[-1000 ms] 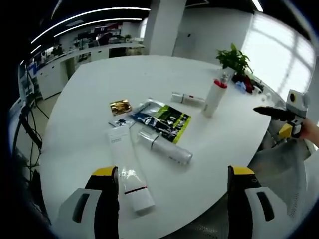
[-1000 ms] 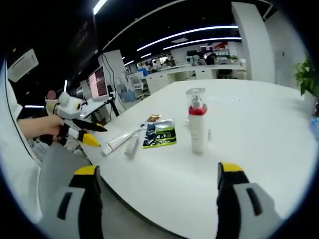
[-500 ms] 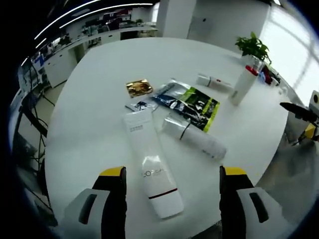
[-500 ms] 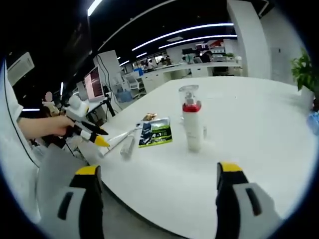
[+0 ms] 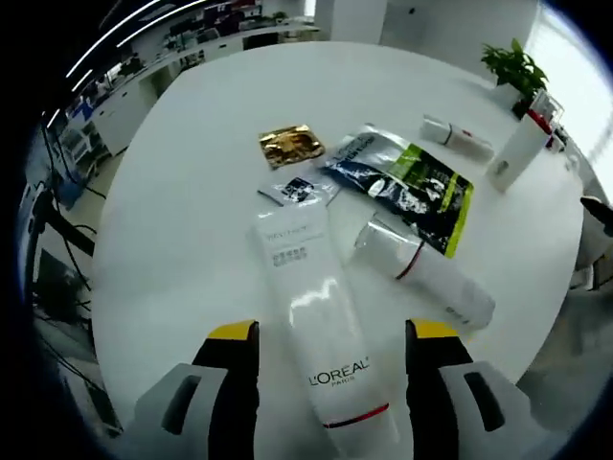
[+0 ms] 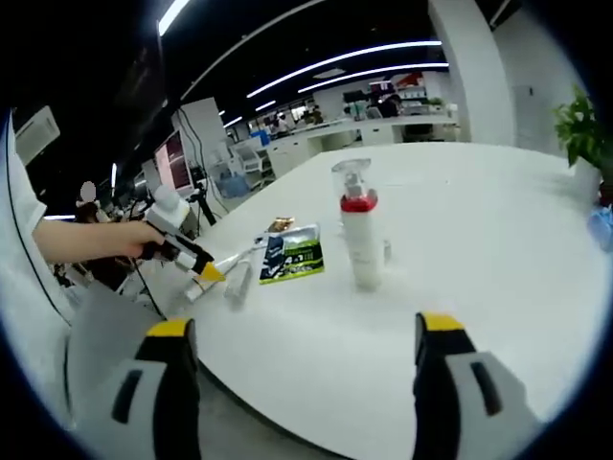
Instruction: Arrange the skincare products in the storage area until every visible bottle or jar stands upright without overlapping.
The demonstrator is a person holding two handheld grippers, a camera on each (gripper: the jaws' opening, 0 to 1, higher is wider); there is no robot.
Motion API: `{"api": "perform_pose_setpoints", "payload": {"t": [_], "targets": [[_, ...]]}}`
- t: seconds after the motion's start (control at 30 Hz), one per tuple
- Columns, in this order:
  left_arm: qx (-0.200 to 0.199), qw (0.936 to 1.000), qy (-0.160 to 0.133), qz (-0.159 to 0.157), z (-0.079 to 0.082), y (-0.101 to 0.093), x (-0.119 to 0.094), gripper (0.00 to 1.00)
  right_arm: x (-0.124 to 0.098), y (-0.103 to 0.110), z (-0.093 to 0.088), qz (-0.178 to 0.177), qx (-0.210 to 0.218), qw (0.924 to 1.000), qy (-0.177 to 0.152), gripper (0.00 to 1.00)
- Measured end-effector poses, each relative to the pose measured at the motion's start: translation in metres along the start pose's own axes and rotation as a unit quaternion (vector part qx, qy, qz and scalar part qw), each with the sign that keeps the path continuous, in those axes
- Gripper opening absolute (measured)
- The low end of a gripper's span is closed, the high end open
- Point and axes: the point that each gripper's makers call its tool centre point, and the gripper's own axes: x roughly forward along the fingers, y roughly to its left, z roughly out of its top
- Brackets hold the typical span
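Jaws of left gripper spread wide astride white tube, lying flat near table edge, nothing gripped. Right gripper jaws wide apart, empty. Red-collared bottle upright mid-table. Clear-capped bottle and small tube lying down; most uprighting judged undone.

We're looking at an open-plan office: ceiling light strips are glowing at twelve o'clock, desks with a monitor are sitting at ten, and a big white round surface is spreading below.
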Motion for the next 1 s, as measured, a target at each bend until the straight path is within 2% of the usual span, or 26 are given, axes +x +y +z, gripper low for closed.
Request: {"api": "perform_pose_setpoints", "payload": {"t": [0.13,0.33,0.43,0.53,0.8,1.0], "targets": [[-0.003,0.9999,0.011,0.007,0.002,0.002,0.006,0.56,0.002,-0.001,-0.002,0.000,0.001,1.0000,0.003,0.95],[0.010,0.9991,0.022,0.034,0.004,0.013,0.007,0.46,0.003,-0.003,-0.001,-0.001,0.005,1.0000,0.002,0.94],[0.002,0.9993,0.020,0.032,0.005,0.013,0.006,0.44,0.003,-0.004,-0.002,-0.002,0.007,1.0000,0.002,0.94],[0.002,0.9994,0.012,0.033,0.006,0.014,0.005,0.37,0.004,-0.004,-0.002,-0.002,0.008,1.0000,0.003,0.94],[-0.016,0.9991,-0.015,0.036,0.008,0.016,0.005,0.35,0.005,-0.003,-0.003,0.001,0.008,0.9999,0.006,0.93],[-0.023,0.9982,-0.037,0.040,0.011,0.016,-0.003,0.34,0.004,-0.002,0.001,0.003,0.005,1.0000,0.003,0.92]]}}
